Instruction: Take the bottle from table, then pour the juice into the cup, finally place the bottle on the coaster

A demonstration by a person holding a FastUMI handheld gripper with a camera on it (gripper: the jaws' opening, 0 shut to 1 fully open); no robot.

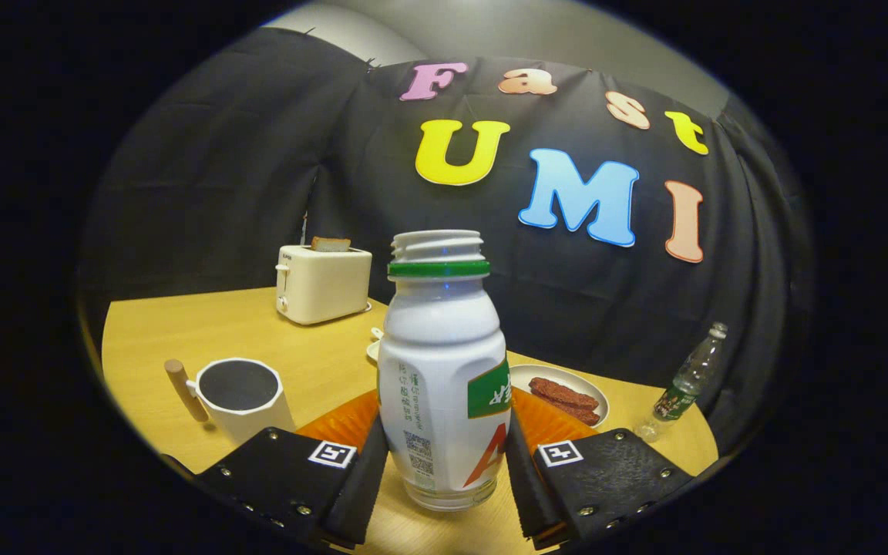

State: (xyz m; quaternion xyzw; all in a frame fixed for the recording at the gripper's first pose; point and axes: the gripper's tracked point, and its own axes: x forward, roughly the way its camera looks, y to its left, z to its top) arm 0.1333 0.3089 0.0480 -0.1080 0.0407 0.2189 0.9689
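A white plastic bottle with a green neck ring and no cap stands upright between my fingers. My gripper is shut on the bottle, with one finger pressing on each side of its lower body. Just behind the bottle lies an orange ribbed coaster, showing on both sides of it. I cannot tell whether the bottle's base rests on the table or hangs just above it. To the left, beyond my left finger, sits a white cup with a wooden handle; its inside looks dark.
On the wooden table, a cream toaster with a slice of bread stands at the back left. A white plate of brown meat strips lies behind the coaster on the right. A clear plastic bottle stands near the right edge.
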